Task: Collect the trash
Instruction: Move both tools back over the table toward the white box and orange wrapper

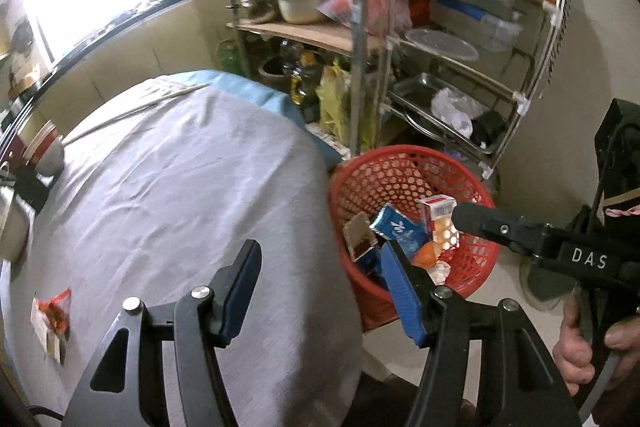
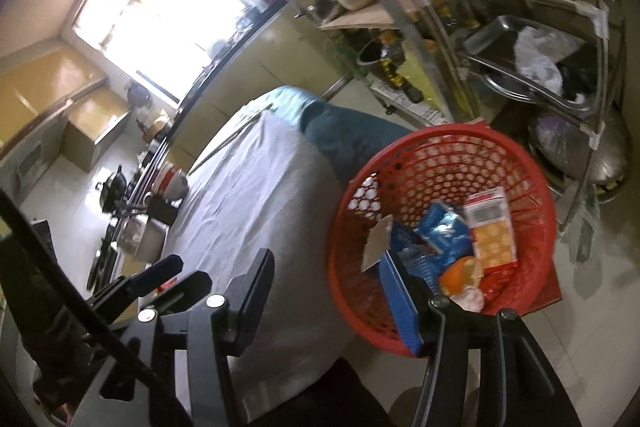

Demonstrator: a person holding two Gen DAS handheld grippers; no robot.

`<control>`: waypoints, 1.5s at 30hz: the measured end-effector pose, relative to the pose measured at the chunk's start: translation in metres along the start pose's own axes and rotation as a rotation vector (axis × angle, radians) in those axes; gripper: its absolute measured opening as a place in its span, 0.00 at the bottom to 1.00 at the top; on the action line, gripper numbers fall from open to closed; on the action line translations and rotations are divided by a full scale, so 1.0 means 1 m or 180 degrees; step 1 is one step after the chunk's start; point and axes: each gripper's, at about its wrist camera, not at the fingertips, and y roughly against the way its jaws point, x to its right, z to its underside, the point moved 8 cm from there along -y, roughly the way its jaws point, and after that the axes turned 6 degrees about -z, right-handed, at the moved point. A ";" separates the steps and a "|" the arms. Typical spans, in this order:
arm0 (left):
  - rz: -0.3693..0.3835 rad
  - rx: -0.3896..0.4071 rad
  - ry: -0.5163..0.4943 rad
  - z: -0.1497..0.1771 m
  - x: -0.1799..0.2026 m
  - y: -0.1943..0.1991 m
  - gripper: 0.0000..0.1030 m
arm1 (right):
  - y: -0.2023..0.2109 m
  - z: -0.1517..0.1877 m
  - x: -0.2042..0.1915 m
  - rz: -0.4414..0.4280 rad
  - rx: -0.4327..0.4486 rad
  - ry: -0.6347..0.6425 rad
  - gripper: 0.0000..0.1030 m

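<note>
Standing nearest in the left wrist view: the left gripper (image 1: 320, 291), black-armed with blue pads, jaws parted and holding nothing, hovering over the near edge of a table draped in a pale grey wrinkled cloth (image 1: 180, 179). Lying low and to the left of those jaws, well apart from them: a crumpled orange-and-white plastic wrapper (image 1: 50, 319), flat on the cloth, seemingly the one piece of trash remaining in sight. Likely handling as very light, soft and crackly, prone to sliding on the cloth; pinching a raised crease near its middle looking safer than scraping at a flat edge. Showing in the right wrist view: the right gripper (image 2: 326, 299), jaws likewise apart and empty, its right pad hanging over the rim of a round red perforated plastic basket (image 2: 532, 195). Appearing also at the right edge of the left view: one black finger of that gripper above the basket, and a hand (image 1: 588, 347) gripping its handle. Sitting beside the table's right edge, on the floor: the basket, already holding a red-and-white cigarette box (image 2: 490, 211), a blue foil packet (image 2: 440, 231), a scrap of brown cardboard (image 2: 378, 239) and a piece of orange peel (image 2: 460, 273). Rising behind the basket: a metal wire shelf rack (image 1: 460, 75) crowded with pots, trays and bags. Glowing farthest off: a bright window (image 2: 160, 27).
</note>
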 end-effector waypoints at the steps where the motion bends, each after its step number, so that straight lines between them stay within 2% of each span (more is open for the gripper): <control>1: -0.0022 0.0013 0.0039 0.003 -0.007 0.004 0.62 | -0.002 0.003 -0.007 -0.0003 -0.0021 0.0049 0.58; 8: -0.0256 0.0041 0.0406 0.037 -0.068 0.022 0.62 | -0.021 0.023 -0.061 -0.0079 -0.0219 0.0391 0.58; 19: -0.0668 -0.0066 0.1198 0.101 -0.174 0.035 0.63 | -0.074 0.065 -0.145 -0.0255 -0.0607 0.0913 0.58; 25: -0.1014 -0.0225 0.1624 0.155 -0.235 0.043 0.63 | -0.097 0.097 -0.179 -0.0326 -0.0825 0.1193 0.58; 31: -0.1425 -0.0399 0.1985 0.204 -0.300 0.056 0.62 | -0.112 0.121 -0.191 -0.0328 -0.1007 0.1303 0.58; 37: -0.1682 -0.0405 0.2170 0.222 -0.335 0.075 0.62 | -0.119 0.134 -0.202 -0.0338 -0.1110 0.1408 0.58; 45: -0.1818 -0.0348 0.2078 0.223 -0.343 0.090 0.63 | -0.136 0.147 -0.235 -0.0429 -0.1206 0.1642 0.58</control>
